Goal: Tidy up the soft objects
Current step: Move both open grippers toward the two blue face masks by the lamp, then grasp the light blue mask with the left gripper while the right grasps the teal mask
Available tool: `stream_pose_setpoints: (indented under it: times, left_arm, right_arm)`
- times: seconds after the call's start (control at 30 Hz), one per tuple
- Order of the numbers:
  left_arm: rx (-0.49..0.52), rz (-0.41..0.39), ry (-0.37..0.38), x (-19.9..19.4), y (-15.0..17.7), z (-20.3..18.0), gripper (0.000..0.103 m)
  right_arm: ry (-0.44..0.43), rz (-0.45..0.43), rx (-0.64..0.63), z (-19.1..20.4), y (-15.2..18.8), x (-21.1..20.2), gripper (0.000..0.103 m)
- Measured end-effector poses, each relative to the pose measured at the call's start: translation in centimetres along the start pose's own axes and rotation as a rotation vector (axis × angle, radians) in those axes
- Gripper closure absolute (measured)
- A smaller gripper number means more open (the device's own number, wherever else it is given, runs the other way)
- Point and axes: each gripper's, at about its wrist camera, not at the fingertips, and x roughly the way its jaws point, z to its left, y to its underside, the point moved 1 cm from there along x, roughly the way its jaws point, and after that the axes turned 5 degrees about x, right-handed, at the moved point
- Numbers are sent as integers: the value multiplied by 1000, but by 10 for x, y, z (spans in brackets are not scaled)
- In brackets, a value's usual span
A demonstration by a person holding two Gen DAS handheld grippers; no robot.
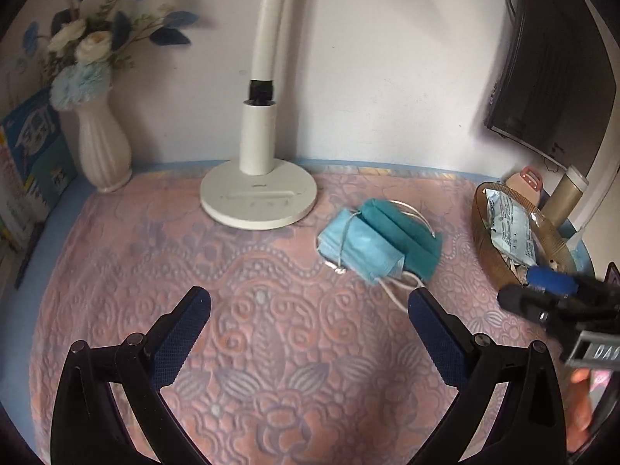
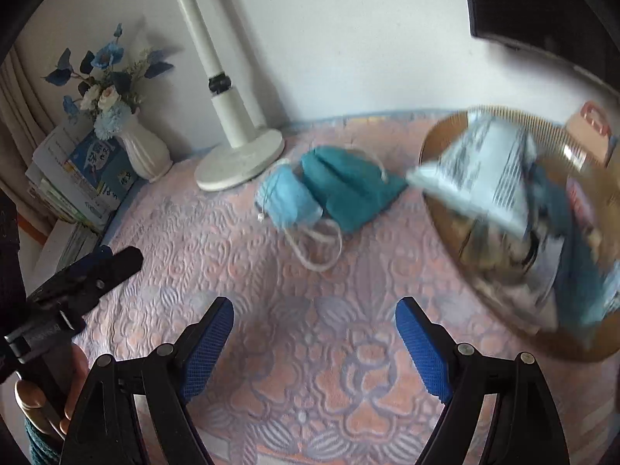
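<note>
Two folded face masks lie together on the pink patterned cloth: a light blue mask (image 1: 358, 246) and a teal mask (image 1: 407, 232), with white ear loops trailing toward me. They also show in the right wrist view, light blue (image 2: 288, 201) and teal (image 2: 348, 190). My left gripper (image 1: 310, 314) is open and empty, just short of the masks. My right gripper (image 2: 314, 317) is open and empty, also short of them. An amber bowl (image 1: 488, 248) at the right holds a packaged mask (image 1: 511, 228); it is blurred in the right wrist view (image 2: 438, 147).
A white lamp base (image 1: 259, 203) stands behind the masks. A white vase (image 1: 104, 147) with blue flowers and a stack of books (image 2: 77, 182) are at the far left. A dark monitor (image 1: 550, 58) hangs at the upper right. The wall is close behind.
</note>
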Motion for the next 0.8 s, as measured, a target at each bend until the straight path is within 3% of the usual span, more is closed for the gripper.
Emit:
stream_pose_setpoints:
  times: [0.07, 0.17, 0.23, 0.43, 0.5, 0.6, 0.67, 0.8]
  left_arm:
    - [-12, 48, 52, 25, -11, -7, 1]
    - [-40, 95, 102, 60, -17, -16, 9]
    - [-56, 135, 96, 83, -18, -19, 14]
    - [-77, 181, 28, 124, -18, -19, 16]
    - [-73, 204, 4, 132, -14, -17, 34]
    - [-26, 185, -39, 128, -12, -17, 56]
    - [-27, 178, -2, 123, -11, -14, 89]
    - [-37, 185, 26, 113, -7, -4, 93]
  right_arm:
    - [59, -12, -59, 7, -37, 4, 19]
    - [136, 72, -166, 17, -82, 39, 20]
    - [116, 172, -205, 23, -100, 70, 38]
    - [136, 375, -216, 23, -112, 141, 40]
    - [186, 378, -249, 25, -112, 153, 40]
    - [181, 437, -250, 25, -108, 173, 39]
    - [177, 472, -231, 22, -106, 184, 39]
    - [184, 477, -237, 21, -101, 195, 41]
